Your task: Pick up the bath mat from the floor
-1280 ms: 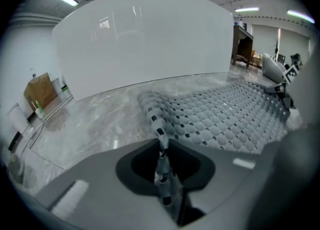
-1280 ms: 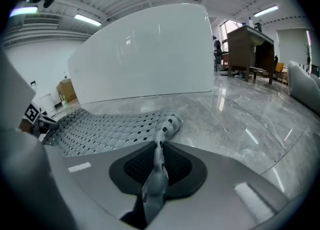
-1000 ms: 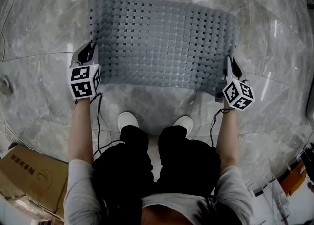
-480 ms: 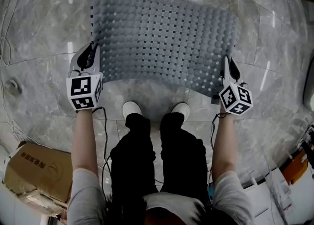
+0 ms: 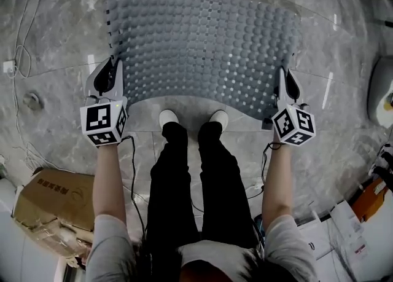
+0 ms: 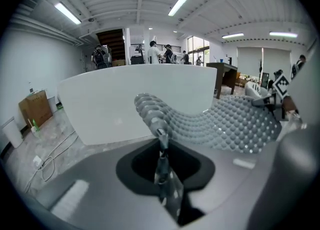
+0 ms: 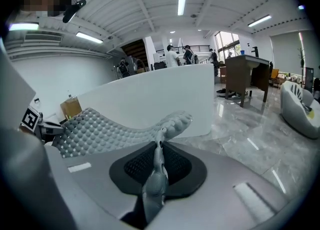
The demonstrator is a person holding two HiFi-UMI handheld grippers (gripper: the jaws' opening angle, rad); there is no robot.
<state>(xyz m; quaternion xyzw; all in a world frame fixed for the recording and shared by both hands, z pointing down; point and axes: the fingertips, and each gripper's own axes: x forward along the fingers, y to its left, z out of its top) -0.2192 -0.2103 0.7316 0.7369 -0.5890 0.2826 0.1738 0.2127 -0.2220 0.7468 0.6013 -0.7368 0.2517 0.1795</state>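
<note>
Over the floor (image 5: 49,121), my left gripper (image 5: 110,69) and right gripper (image 5: 284,79) pinch the bath mat (image 5: 202,41); I judge it lifted, pickup almost done.

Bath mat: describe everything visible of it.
The grey rubbery bath mat is a rectangle studded with round bumps and small square holes. It is lifted off the marble floor, spread out but sagging mid-span. The left gripper and right gripper have jaws shut on its two side edges.
</note>
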